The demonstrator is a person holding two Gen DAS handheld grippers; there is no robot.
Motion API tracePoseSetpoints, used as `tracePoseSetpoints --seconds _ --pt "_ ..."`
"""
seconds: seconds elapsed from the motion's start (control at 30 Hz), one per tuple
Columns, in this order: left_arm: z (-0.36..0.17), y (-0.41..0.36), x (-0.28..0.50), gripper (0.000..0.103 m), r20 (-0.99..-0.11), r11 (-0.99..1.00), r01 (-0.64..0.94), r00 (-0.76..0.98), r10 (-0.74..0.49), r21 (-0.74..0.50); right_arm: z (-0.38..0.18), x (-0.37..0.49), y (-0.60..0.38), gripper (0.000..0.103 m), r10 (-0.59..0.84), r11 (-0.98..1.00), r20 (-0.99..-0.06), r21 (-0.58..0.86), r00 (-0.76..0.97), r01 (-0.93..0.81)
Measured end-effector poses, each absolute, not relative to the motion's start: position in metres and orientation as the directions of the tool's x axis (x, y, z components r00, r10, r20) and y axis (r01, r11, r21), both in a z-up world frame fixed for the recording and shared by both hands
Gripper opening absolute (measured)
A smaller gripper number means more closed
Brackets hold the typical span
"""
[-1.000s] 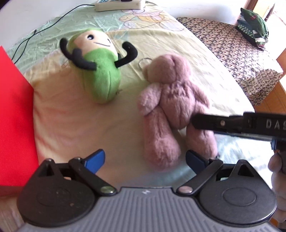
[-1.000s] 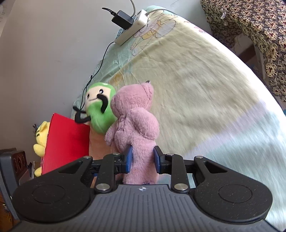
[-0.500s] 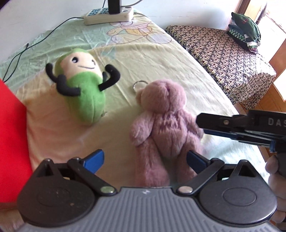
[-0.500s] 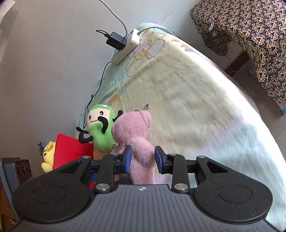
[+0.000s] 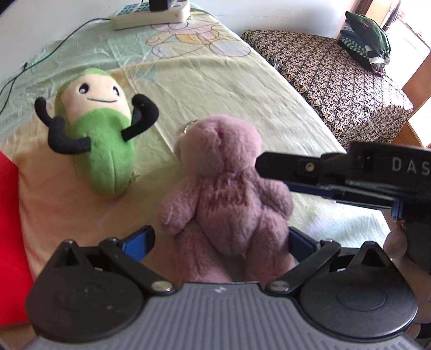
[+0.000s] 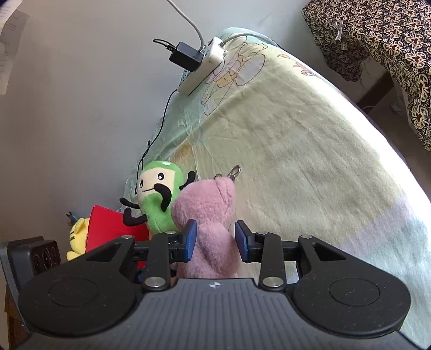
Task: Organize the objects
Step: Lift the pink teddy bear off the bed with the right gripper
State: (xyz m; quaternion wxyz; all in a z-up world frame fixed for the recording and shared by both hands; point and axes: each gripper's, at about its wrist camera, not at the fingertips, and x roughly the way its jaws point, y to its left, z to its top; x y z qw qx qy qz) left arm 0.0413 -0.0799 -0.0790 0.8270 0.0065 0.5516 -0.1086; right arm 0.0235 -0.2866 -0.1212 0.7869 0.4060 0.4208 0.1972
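Right gripper (image 6: 214, 241) has its blue pads either side of the pink bear (image 5: 226, 188), apparently squeezing its body, though real contact is hard to confirm. Left gripper (image 5: 219, 239) is spread wide, jaws flanking the bear's legs without touching. Bear lies on the sheet (image 5: 215, 80), green plush (image 5: 99, 140) just to its left, red item (image 5: 10, 228) at far left.

The bear (image 5: 229, 188) lies on the bed (image 5: 229, 86), with the pea-pod toy (image 5: 99, 140) just to its left and a power strip (image 5: 150, 16) far behind at the wall (a cable runs from it). A covered bench (image 5: 331, 80) stands right of the bed.
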Motion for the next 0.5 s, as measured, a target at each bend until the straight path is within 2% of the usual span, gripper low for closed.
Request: tracePoseSetpoints --seconds 0.2,0.37,0.5 --pt "-0.084 -0.082 0.045 0.098 -0.918 0.974 0.192 0.353 -0.18 -0.117 -0.129 0.033 -0.277 0.04 0.68 0.606 -0.524 0.795 0.513 0.01" --pt "-0.085 -0.083 0.047 0.096 -0.917 0.972 0.206 0.356 -0.181 -0.112 -0.136 0.035 -0.271 0.04 0.735 0.548 -0.486 0.836 0.473 0.007" --pt "-0.085 -0.083 0.049 0.096 -0.917 0.971 0.215 0.357 -0.177 -0.104 -0.138 0.037 -0.267 0.036 0.765 0.514 -0.46 0.858 0.451 0.004"
